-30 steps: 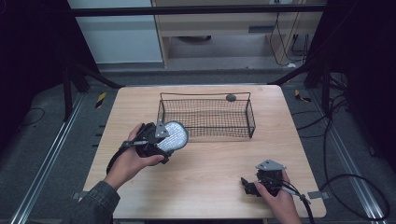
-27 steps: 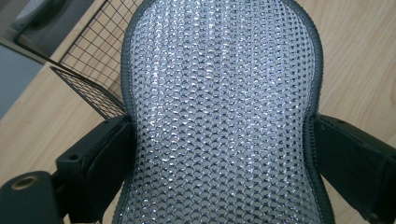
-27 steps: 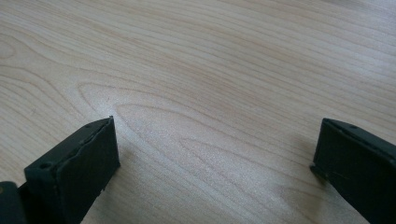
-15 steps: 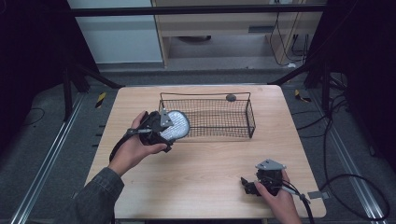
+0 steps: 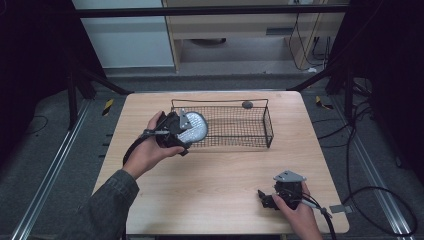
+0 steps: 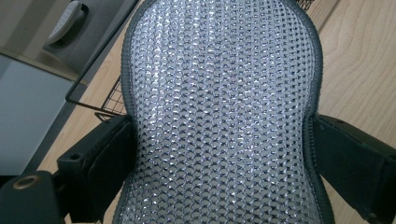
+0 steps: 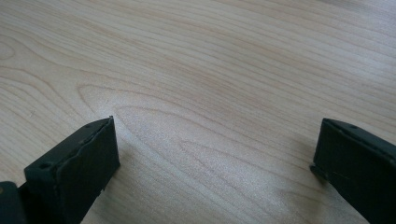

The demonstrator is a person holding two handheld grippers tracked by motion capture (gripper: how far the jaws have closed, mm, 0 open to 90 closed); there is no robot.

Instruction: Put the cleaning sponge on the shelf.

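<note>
The left hand-held gripper (image 5: 186, 131) pinches a silver mesh pad (image 6: 219, 112) at the wire basket's (image 5: 250, 131) left end; the right hand-held gripper (image 7: 217, 163) rests spread on the counter (image 5: 220, 180).

No legible text, label, brand, number or sign was found in any of the three views. No printing was seen on the wooden surface (image 5: 220, 165), the wire basket (image 5: 268, 125), or the silver mesh pad (image 6: 219, 112). Yellow-and-black striped markings (image 5: 107, 106) were noted on the floor, but no wording was carried on them.
</note>
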